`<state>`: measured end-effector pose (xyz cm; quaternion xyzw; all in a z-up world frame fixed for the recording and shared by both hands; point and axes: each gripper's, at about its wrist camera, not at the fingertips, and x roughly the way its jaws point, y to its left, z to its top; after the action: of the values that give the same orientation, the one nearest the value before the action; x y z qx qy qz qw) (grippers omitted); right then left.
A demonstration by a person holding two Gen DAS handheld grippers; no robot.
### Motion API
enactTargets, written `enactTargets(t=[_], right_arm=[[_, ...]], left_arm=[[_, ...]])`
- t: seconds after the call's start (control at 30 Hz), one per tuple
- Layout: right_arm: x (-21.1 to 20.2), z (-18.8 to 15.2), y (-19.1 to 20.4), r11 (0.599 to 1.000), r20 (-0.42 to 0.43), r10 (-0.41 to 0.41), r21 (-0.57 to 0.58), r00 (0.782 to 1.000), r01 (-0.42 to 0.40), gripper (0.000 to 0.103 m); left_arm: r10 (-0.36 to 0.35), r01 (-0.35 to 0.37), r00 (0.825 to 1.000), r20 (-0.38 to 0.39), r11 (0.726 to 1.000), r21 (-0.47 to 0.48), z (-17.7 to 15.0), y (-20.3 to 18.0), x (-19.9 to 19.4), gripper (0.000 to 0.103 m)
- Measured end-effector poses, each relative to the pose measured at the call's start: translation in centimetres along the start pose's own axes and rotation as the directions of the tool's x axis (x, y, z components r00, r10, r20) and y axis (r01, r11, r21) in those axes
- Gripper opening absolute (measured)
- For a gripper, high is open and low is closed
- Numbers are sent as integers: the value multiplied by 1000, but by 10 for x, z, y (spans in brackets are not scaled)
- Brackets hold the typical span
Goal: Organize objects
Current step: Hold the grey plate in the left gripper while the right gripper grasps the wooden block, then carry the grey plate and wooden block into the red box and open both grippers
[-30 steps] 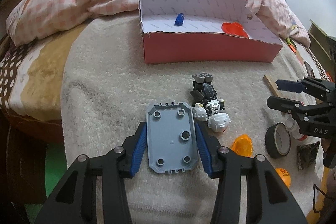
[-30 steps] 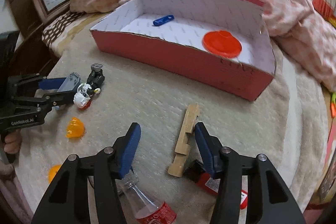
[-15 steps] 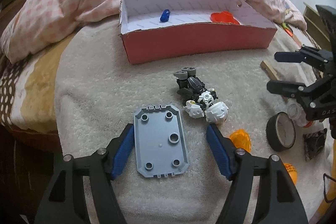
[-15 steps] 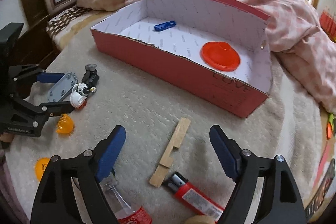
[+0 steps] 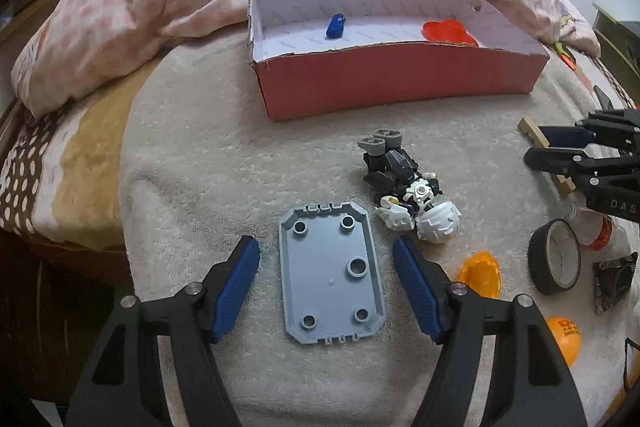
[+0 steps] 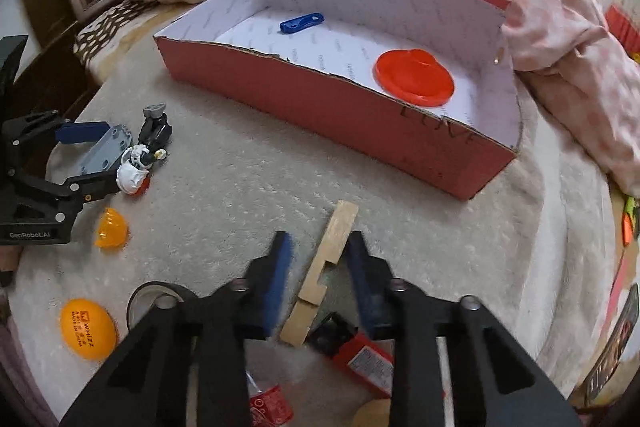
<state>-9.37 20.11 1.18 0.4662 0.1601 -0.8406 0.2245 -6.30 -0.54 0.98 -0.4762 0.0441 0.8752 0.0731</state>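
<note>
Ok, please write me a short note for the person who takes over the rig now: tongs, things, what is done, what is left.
Left tongs: open, astride the grey plate, not touching it.
Right tongs: just been closing around the wooden stick; a gap shows on one side, so not clamped yet.
Done: blue clip and red lid lie in the box.
Left: plate, stick, toy figure, orange shell, ball, tape, lighter, all on the blanket.
</note>
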Motion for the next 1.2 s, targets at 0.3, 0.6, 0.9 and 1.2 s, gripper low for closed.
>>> enactTargets(t=[0.3,0.6,0.9,1.2], right_arm=[[-13,-3,10,997,97,-25,77,995,17,12],[-47,-3,11,988,212,-42,156,976,8,12],[-72,0,-3,976,278,-49,219,959,-13,12],[-78,16,-16,968,304,-51,248,951,-28,12]], left_arm=[[-62,63,997,39,997,-43,-2,7,-14,44],[-114,119,980,162,993,-20,18,2,-45,44],[-160,159,966,202,987,20,54,-10,-47,44],[-183,177,959,218,983,46,85,-16,-40,44]])
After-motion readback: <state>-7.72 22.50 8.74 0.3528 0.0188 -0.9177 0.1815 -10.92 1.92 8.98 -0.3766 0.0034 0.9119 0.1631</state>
